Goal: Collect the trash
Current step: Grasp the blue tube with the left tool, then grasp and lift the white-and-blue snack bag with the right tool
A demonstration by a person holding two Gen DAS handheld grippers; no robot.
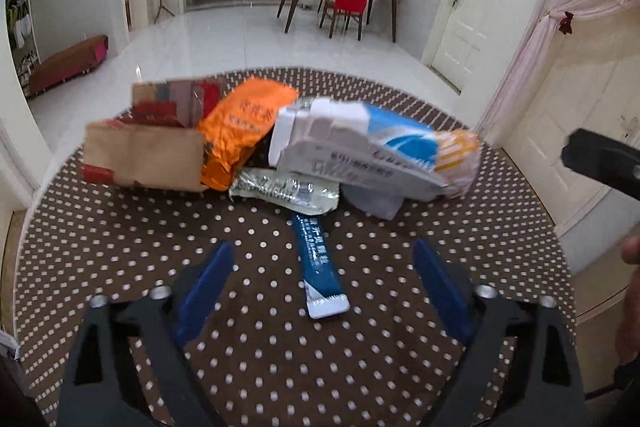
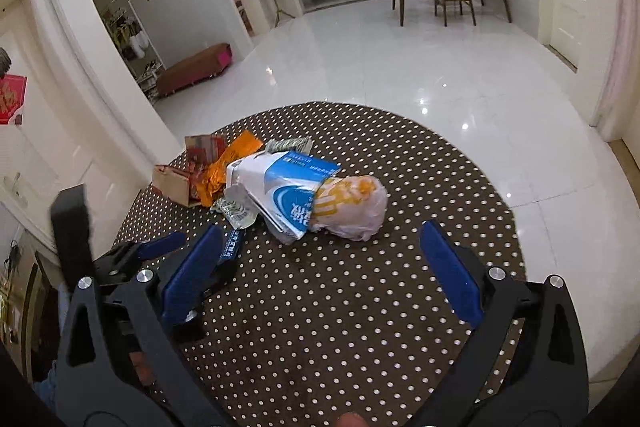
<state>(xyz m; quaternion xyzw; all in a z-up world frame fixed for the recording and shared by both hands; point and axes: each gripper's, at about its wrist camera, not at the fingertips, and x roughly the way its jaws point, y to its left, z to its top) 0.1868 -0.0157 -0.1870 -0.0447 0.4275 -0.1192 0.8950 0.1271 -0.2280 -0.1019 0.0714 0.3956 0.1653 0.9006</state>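
Polka-dot tabletop [image 1: 120, 247] holds piled wrappers [image 1: 248, 135] hiding one another; both tools [image 1: 320, 267] [image 2: 320, 251] gape wide.

The left wrist camera looked low and close across the dotted table [image 1: 120, 247] at the trash pile [image 1: 280, 147]. The right camera viewed the same pile [image 2: 280, 191] from higher, farther right.

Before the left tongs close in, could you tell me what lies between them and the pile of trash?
In the left wrist view, a blue sachet lies on the dotted tablecloth between the open left tongs and the pile, its far end reaching the silver wrapper.
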